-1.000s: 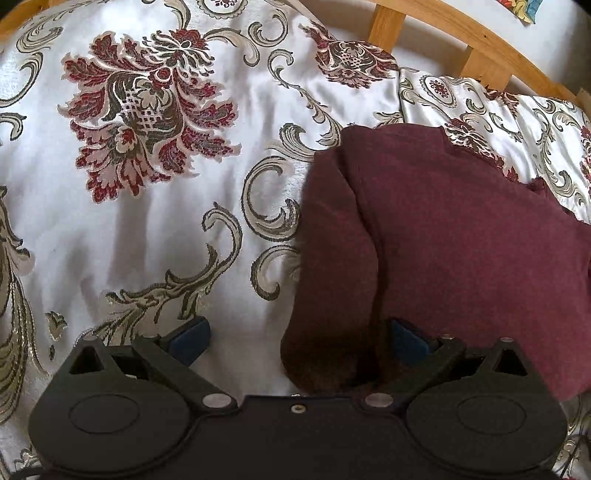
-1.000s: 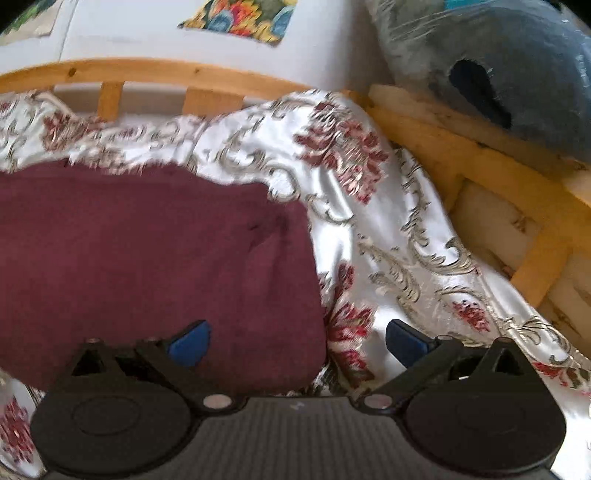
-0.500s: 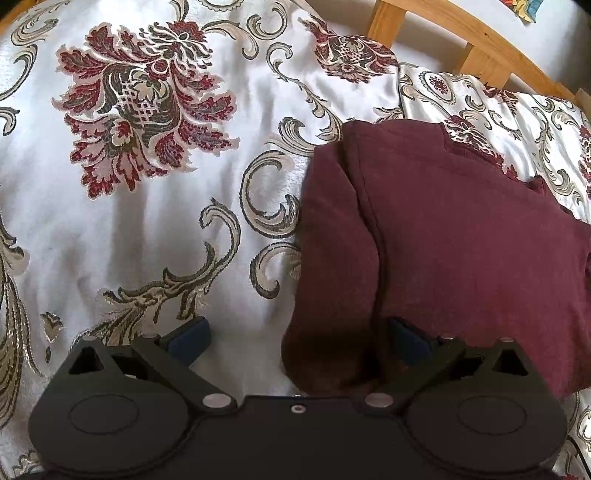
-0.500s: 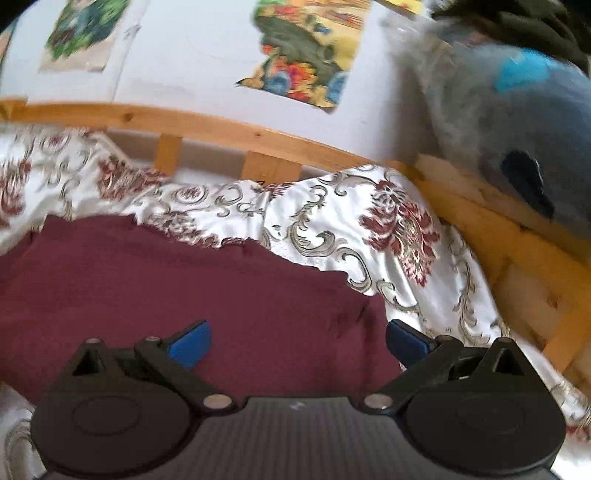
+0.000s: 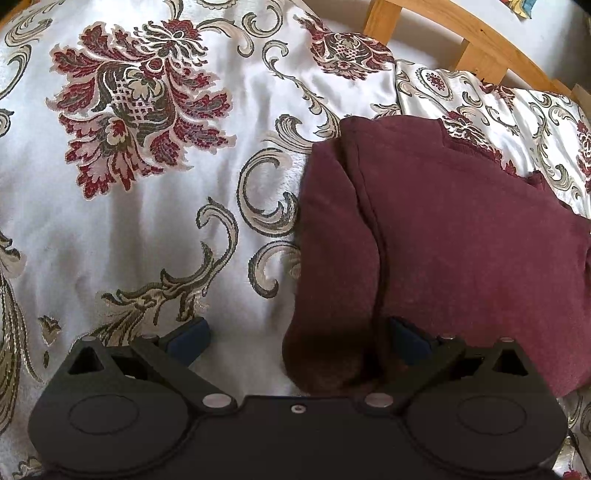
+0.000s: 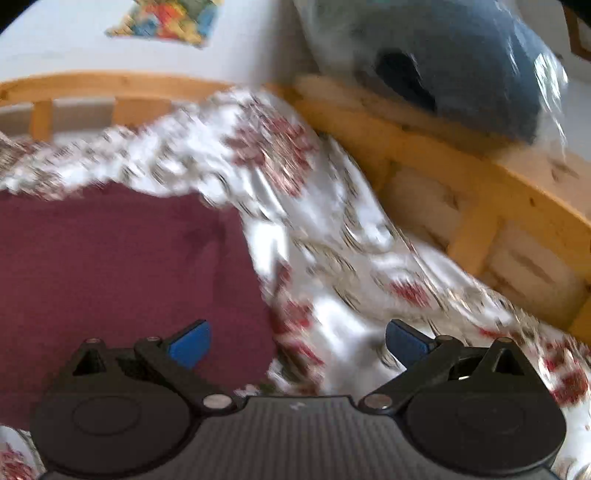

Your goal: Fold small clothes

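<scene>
Garment: maroon garment (image 5: 461,251) lies folded on the bed, near the wooden bed rail (image 5: 476,33) at the bed's far edge; a narrower folded strip runs along its left side.
Bedspread: white satin bedspread (image 5: 147,221) with dark red flowers and grey scrolls covers the bed under the garment.
Left gripper: left gripper (image 5: 297,338) has its jaws spread wide, gripping nothing; the garment's near left corner sits between its blue fingertips (image 5: 188,338).
Right gripper: right gripper (image 6: 297,341) also has jaws spread wide and grips nothing; it sits over the garment's right edge (image 6: 110,277), one fingertip above maroon cloth, the other above bedspread. This view is blurred.
Background: blue bundle wrapped in clear plastic (image 6: 443,62) rests on the rail at the bed's right edge.
</scene>
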Action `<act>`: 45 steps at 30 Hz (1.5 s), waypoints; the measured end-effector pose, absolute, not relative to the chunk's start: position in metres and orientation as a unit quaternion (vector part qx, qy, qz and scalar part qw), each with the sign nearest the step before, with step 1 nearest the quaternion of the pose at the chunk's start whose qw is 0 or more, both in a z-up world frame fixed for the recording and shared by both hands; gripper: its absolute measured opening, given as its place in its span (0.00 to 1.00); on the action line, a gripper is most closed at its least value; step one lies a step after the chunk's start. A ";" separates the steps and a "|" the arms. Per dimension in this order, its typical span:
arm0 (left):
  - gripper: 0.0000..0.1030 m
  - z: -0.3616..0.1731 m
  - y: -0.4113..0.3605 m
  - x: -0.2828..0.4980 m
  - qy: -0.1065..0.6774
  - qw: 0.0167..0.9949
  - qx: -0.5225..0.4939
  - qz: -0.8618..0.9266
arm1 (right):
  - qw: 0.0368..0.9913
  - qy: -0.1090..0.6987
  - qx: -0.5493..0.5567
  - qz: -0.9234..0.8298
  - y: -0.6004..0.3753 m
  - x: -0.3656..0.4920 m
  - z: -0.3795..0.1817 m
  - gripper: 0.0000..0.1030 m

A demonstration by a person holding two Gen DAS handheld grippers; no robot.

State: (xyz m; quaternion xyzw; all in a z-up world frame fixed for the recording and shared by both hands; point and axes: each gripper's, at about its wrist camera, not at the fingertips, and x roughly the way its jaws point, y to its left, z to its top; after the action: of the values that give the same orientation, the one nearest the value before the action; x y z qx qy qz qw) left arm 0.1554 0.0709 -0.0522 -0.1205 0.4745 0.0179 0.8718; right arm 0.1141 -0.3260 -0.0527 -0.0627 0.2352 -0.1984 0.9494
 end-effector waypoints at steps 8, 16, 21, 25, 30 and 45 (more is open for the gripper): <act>1.00 -0.053 0.072 0.156 0.472 0.873 -0.118 0.014 | 0.947 0.255 -0.137 -0.137 -0.295 0.156 -0.066 1.00; 1.00 -0.054 0.073 0.156 0.473 0.873 -0.121 0.012 | 0.946 0.266 -0.077 -0.172 -0.319 0.146 -0.074 1.00; 1.00 -0.054 0.073 0.156 0.473 0.873 -0.120 0.011 | 0.948 0.243 -0.102 -0.177 -0.301 0.129 -0.064 1.00; 1.00 -0.054 0.073 0.156 0.472 0.874 -0.118 0.010 | 0.954 0.215 -0.159 -0.136 -0.271 0.123 -0.056 1.00; 1.00 -0.055 0.072 0.156 0.470 0.875 -0.116 0.009 | 0.955 0.169 -0.232 -0.075 -0.230 0.118 -0.049 1.00; 1.00 -0.055 0.071 0.156 0.470 0.876 -0.108 0.009 | 0.946 0.198 -0.256 -0.007 -0.194 0.108 -0.093 1.00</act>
State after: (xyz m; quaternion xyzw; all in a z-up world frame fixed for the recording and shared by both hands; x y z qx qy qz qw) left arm 0.1557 0.0711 -0.0550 -0.1083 0.4695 0.0087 0.8762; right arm 0.1075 -0.1938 -0.0930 -0.2563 0.1979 -0.0069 0.9461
